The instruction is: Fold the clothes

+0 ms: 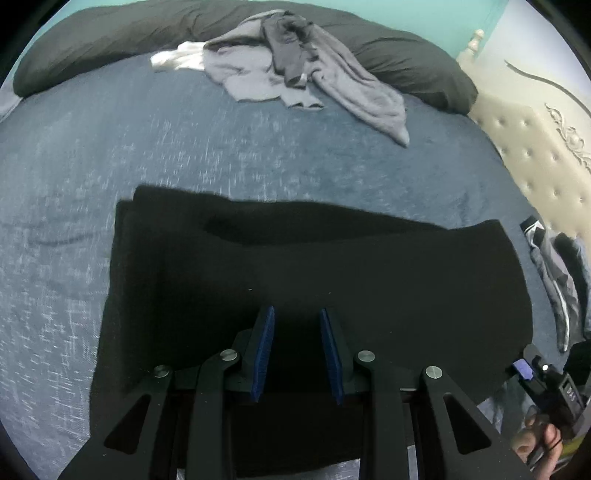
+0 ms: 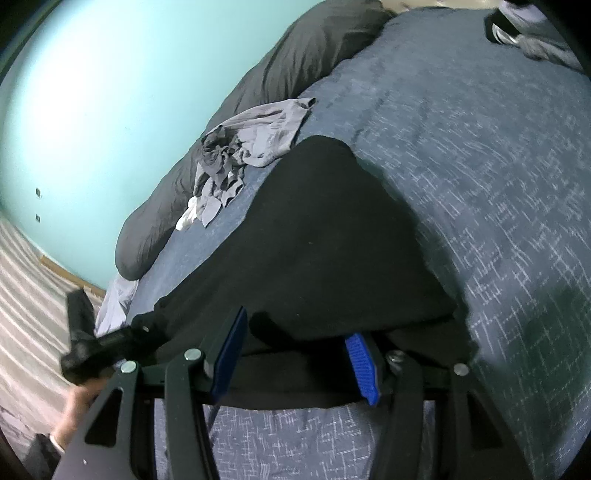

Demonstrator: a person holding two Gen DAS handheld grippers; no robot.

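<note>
A black garment [image 1: 314, 280] lies folded flat on the blue bedspread [image 1: 110, 147]. My left gripper [image 1: 297, 310] hovers over its near edge, blue pads apart, with only flat cloth showing in the gap. In the right wrist view the same black garment [image 2: 325, 240] runs away from me. My right gripper [image 2: 295, 325] stands wide open at its near end. A fold of cloth covers the tip of the right finger, while the left pad [image 2: 229, 354] is bare. The right gripper's body [image 1: 546, 376] and a hand [image 1: 535, 439] show at the lower right of the left view.
A heap of grey clothes [image 1: 295, 62] lies at the far side against a long dark pillow [image 1: 110, 33]. More clothes [image 1: 554, 280] sit by the cream tufted headboard [image 1: 535, 155]. A teal wall [image 2: 92, 110] and a striped floor [image 2: 26, 295] lie beyond the bed's edge.
</note>
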